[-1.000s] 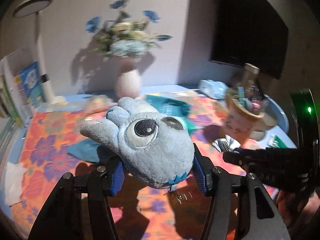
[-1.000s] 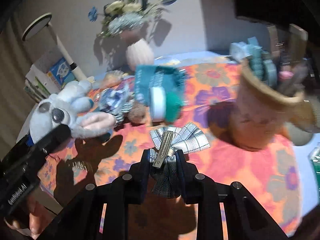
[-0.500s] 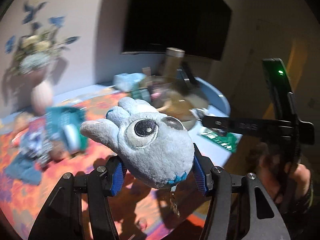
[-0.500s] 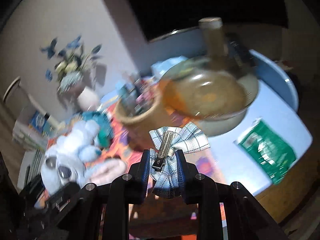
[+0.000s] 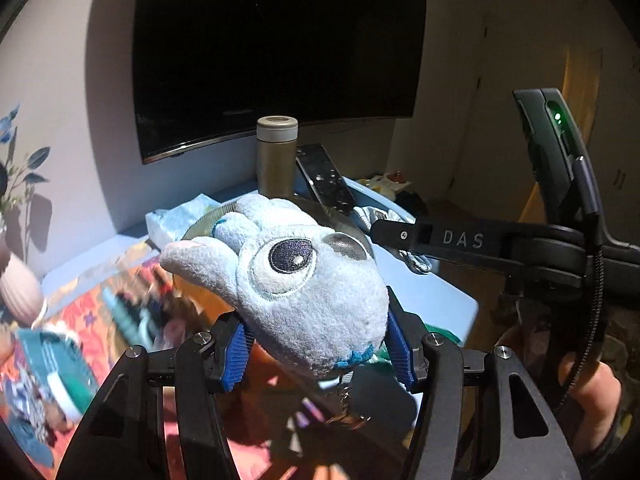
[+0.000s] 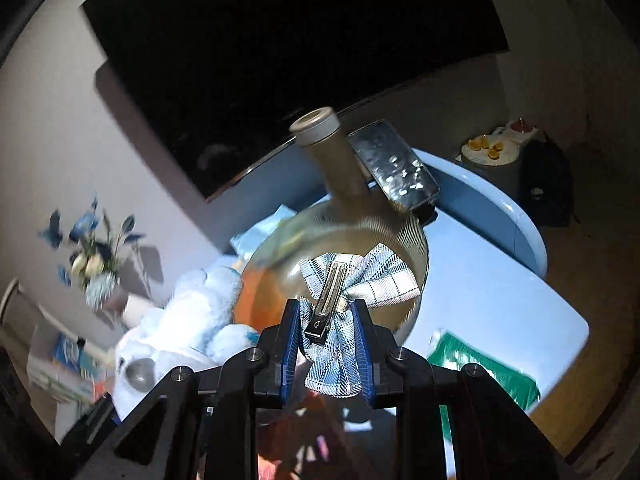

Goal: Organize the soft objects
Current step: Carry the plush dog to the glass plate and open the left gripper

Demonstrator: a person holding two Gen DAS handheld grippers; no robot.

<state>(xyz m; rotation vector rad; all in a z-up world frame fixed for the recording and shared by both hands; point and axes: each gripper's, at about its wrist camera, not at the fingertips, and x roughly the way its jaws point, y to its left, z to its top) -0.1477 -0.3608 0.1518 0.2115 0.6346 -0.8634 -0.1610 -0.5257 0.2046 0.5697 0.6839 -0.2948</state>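
My left gripper (image 5: pixel 318 350) is shut on a light-blue plush toy (image 5: pixel 296 280) with big embroidered eyes and holds it in the air above the table. The plush also shows at the lower left of the right wrist view (image 6: pixel 188 320). My right gripper (image 6: pixel 328 344) is shut on a blue-and-white checked bow hair clip (image 6: pixel 344 280) with a metal clip, held in front of a round glass bowl (image 6: pixel 408 240). The right gripper's body (image 5: pixel 480 240) crosses the right side of the left wrist view.
A grey-capped bottle (image 5: pixel 276 156) and a phone (image 6: pixel 394 164) stand behind the bowl. A dark screen (image 5: pixel 272 52) hangs on the wall. A green packet (image 6: pixel 480 368) lies near the light-blue table's edge (image 6: pixel 532 240). A vase of flowers (image 6: pixel 96 272) and floral cloth (image 5: pixel 80 308) are left.
Both grippers have swung right with their loads, away from the flower vase and floral cloth, toward the bowl, bottle and table's right end. Both grips are unchanged.
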